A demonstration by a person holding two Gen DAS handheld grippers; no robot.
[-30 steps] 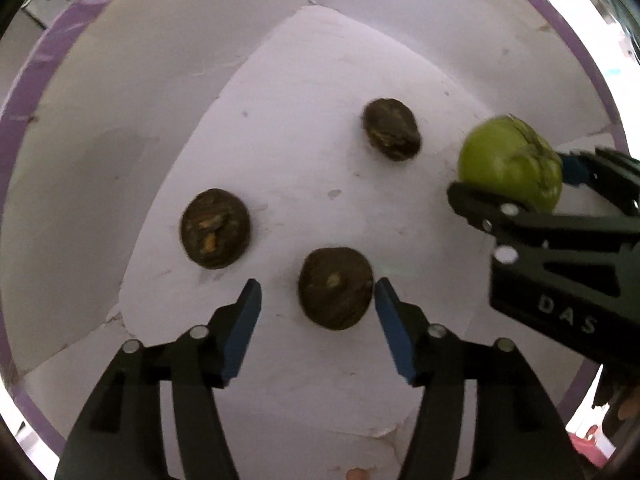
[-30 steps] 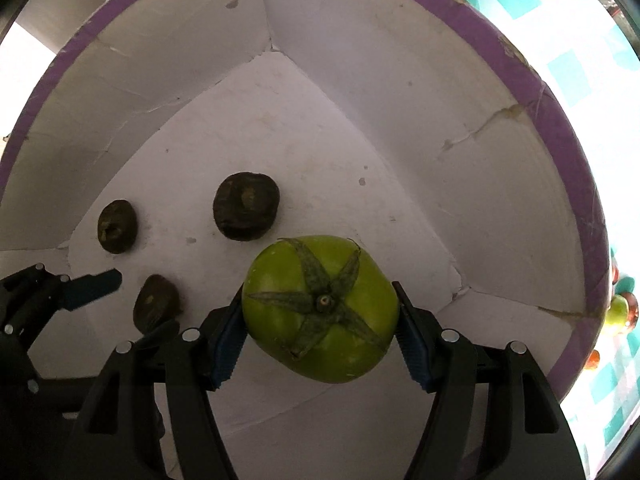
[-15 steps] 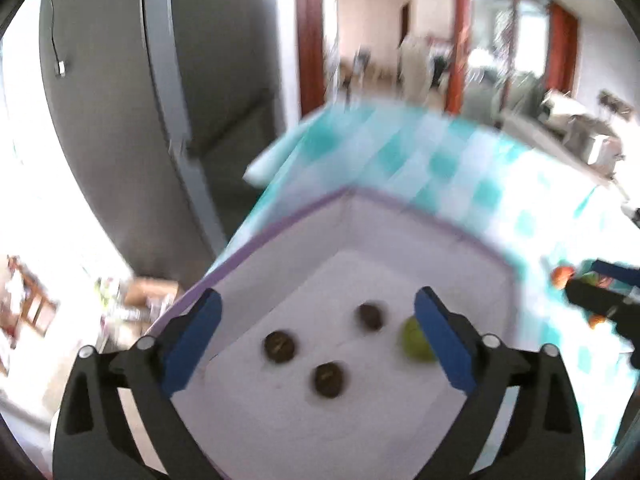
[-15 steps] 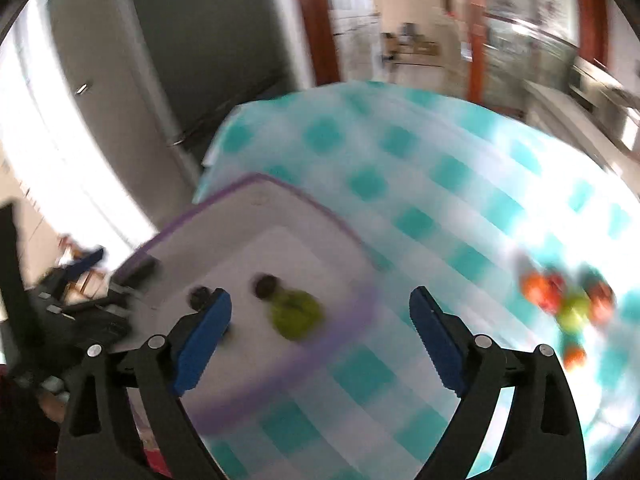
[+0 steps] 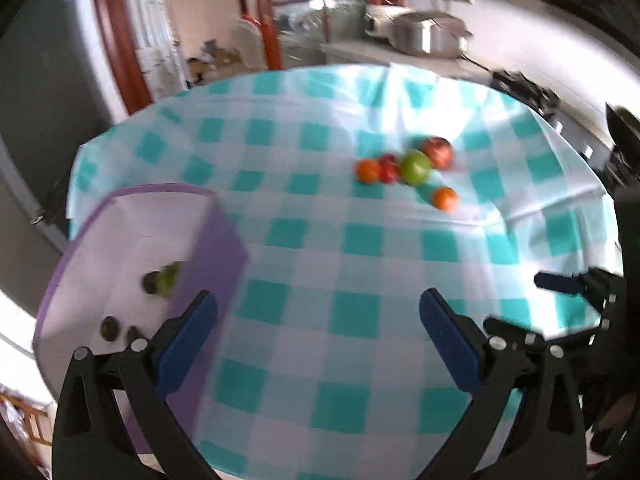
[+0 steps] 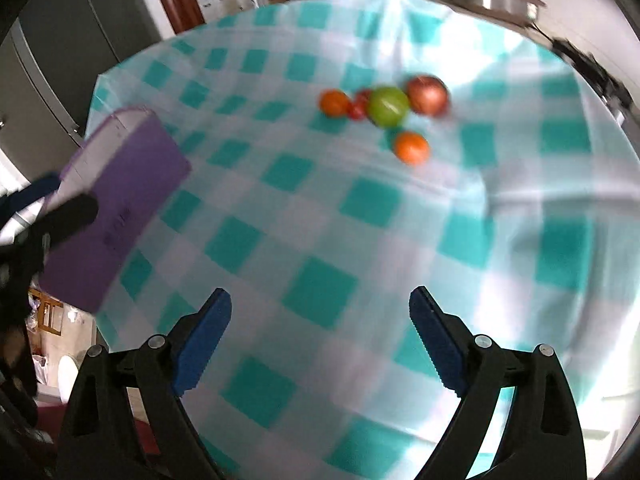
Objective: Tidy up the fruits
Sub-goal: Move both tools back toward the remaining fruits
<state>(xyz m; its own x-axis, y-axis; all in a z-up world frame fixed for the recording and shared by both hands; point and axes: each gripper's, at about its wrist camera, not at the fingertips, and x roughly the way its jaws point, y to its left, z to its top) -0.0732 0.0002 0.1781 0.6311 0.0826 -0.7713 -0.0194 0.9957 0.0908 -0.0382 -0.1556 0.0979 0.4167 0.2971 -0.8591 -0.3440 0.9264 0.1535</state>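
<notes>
Now, from the left wrist, the left tool [image 5: 318, 320] is seen spread apart and empty over the checked desk [image 5: 360, 240]; a green tomato [image 5: 167, 276] lies in the purple box [image 5: 216, 248]. From the right wrist, the right tool [image 6: 320, 320] is likewise spread wide, empty, with a fruit cluster [image 6: 386, 106] well beyond.

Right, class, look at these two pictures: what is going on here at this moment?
A person is sorting fruit with two hand-held grippers. Both the left gripper and the right gripper are open and empty above the checked tablecloth. A purple box at the table's left edge already holds a green fruit and some dark ones. A cluster of loose fruit, orange, red and green, waits further along the cloth, untouched. Both views are blurred.
</notes>
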